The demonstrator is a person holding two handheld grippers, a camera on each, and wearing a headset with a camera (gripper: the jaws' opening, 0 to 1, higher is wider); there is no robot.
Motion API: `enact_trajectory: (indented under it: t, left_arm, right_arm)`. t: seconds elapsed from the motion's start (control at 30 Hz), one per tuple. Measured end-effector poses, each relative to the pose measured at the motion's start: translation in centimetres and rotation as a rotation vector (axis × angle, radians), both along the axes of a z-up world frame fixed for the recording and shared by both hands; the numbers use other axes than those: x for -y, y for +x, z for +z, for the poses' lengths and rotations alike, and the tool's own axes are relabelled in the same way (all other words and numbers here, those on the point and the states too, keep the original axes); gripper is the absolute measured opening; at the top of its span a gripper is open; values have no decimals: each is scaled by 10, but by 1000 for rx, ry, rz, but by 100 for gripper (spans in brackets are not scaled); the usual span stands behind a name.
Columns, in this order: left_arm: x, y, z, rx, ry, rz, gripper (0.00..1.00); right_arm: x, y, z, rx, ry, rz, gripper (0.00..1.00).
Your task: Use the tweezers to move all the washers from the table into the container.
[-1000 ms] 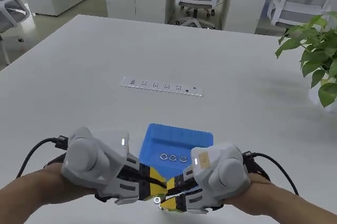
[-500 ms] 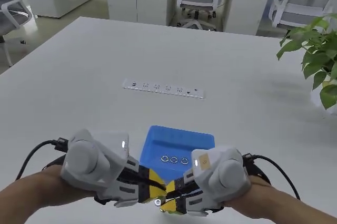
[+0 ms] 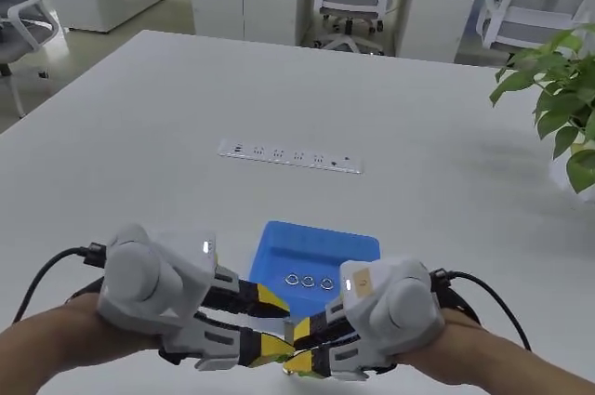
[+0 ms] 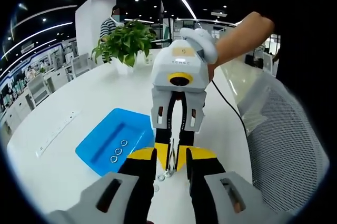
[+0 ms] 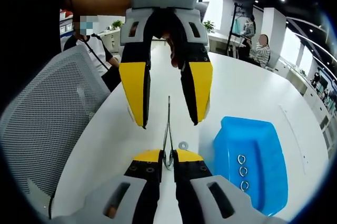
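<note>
On the white bench (image 3: 139, 135), close to the person's edge, lies the blue container (image 3: 321, 242), a shallow tray. A power strip (image 3: 288, 155) sits farther out and a leafy plant (image 3: 558, 88) stands off to the right. Just beside the container's near edge the two grippers face each other, tip to tip. The left gripper (image 3: 276, 323) has its yellow-tipped jaws spread wide and holds nothing. The right gripper (image 5: 168, 156) has its jaws pressed together on the tweezers (image 5: 168, 124), whose thin prongs reach into the gap between the left gripper's jaws. Three washers (image 3: 309, 281) lie in a row inside the container. One loose washer (image 5: 183, 145) rests on the bench just beside the tweezers, between them and the container.
</note>
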State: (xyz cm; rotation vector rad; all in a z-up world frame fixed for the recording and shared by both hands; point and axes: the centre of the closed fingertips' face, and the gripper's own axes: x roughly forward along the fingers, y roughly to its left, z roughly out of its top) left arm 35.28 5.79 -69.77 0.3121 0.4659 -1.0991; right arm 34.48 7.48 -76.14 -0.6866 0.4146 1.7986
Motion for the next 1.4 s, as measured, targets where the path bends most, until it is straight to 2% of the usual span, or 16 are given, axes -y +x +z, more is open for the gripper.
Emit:
enact_trajectory:
  t: [0.1,0.17,0.2,0.37,0.57,0.83,1.0,1.17,1.4]
  left_arm:
    - [-3,-1,-1,-20,-9,25,36]
    - [-5,-2,-2,-16,-9,28,38]
    - [-9,-2,-3,-26,-16,36,39]
    - [-12,-3,-1,-28,-39,70,48]
    - [-19,-2,-1,-45,-57,133,65]
    - [-34,-2,1,-35,-83,196,80]
    - [-37,-5,2,-40,-85,219,86]
    - [-41,-7,4,-32,-97,239,90]
    - [-45,-8,7,-19,-92,269,98]
  right_arm:
    - [1,0,3,1,5,-2,9]
    - [1,1,4,7,6,-3,9]
    - [1,1,6,7,7,-3,9]
    - [3,4,17,20,19,-4,9]
    - [5,7,29,31,38,-12,9]
    - [8,13,47,47,64,-28,9]
    - [12,21,59,53,81,-38,9]
    - [15,35,74,69,112,-69,9]
    - [20,55,82,92,129,-108,9]
